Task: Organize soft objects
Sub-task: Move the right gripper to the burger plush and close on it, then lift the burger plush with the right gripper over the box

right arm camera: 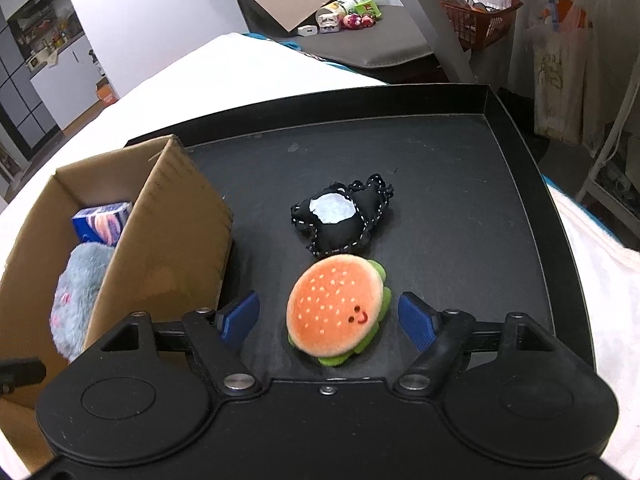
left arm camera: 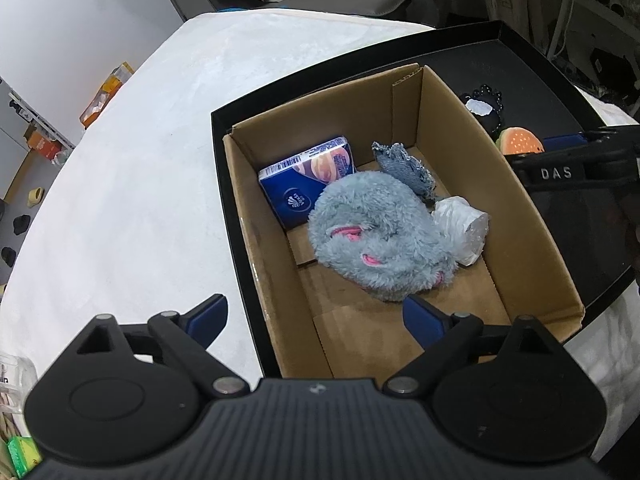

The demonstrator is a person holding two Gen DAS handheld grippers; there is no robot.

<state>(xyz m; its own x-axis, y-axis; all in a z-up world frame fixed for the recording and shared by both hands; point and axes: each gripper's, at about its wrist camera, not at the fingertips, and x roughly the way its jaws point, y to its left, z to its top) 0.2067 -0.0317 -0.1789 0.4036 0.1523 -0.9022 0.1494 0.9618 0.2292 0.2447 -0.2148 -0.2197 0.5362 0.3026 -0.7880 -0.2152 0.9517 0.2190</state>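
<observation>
A cardboard box (left arm camera: 520,216) stands on a black tray (right arm camera: 440,160). Inside it lie a grey fluffy plush (left arm camera: 380,236), a blue tissue pack (left arm camera: 308,180), a denim piece (left arm camera: 404,166) and a white plastic wad (left arm camera: 462,226). My left gripper (left arm camera: 316,320) is open and empty above the box's near left wall. A burger plush (right arm camera: 338,314) lies on the tray between the open jaws of my right gripper (right arm camera: 328,320). A black stitched plush (right arm camera: 344,216) lies just behind it. The burger (left arm camera: 520,142) and black plush (left arm camera: 484,106) also show in the left wrist view.
The tray sits on a white-covered table (left arm camera: 140,160). The box wall (right arm camera: 168,248) stands close to my right gripper's left finger. Behind the table are a grey surface with small toys (right arm camera: 352,20) and a red basket (right arm camera: 480,12).
</observation>
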